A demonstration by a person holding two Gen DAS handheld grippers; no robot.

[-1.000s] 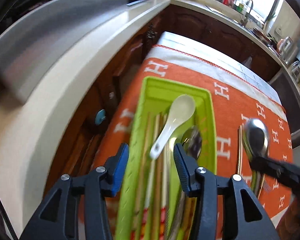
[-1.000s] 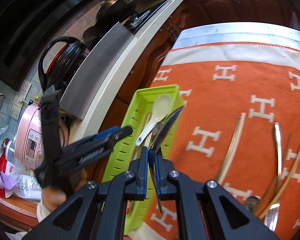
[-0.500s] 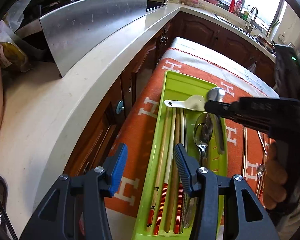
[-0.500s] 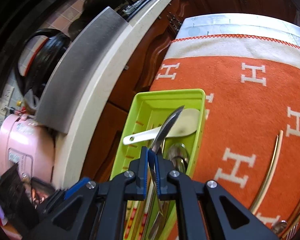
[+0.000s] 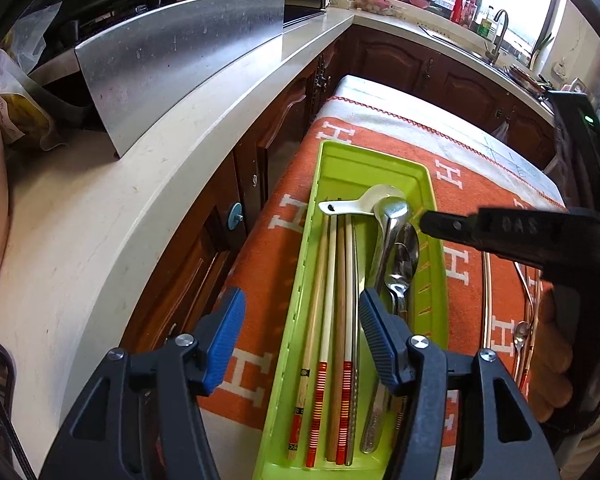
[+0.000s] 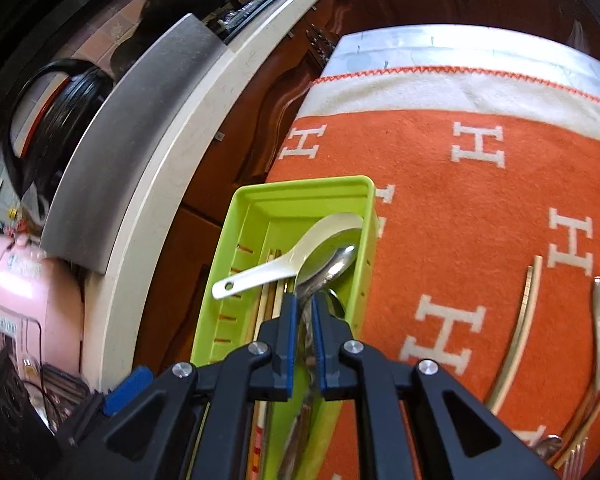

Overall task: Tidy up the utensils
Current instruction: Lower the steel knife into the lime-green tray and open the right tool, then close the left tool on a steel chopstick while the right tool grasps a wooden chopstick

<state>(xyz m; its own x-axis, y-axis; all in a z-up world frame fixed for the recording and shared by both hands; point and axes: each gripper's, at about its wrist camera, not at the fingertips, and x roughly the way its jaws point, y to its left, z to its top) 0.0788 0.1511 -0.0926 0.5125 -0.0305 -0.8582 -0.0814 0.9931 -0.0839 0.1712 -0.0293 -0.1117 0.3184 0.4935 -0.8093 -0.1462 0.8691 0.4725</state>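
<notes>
Since a second ago: the metal spoon (image 6: 332, 268) has travelled from above the orange cloth (image 6: 480, 208) into the green tray (image 6: 256, 208), and the left tool (image 5: 300, 312) has drawn back toward the tray's near end.
Metal spoon: its bowl rests on the bowl of the white ceramic spoon (image 6: 284, 264), which lies crosswise in the tray; its handle runs back between the pads of the right tool (image 6: 305, 312).
Right tool: its jaws are opening, a narrow gap either side of the handle, so the spoon looks released or nearly so.
Left tool: empty, jaws opening, poised over the chopsticks (image 5: 332, 300) lying lengthwise in the tray.
Tray: sits on the cloth at the table's left edge (other metal spoons already lie beside the chopsticks).
Waiting: a gold chopstick (image 6: 520, 328) and more cutlery (image 6: 598, 320) lie on the cloth to the right.
Doing it well: let the jaws part fully, then lift straight back so the pads don't drag the handle.
</notes>
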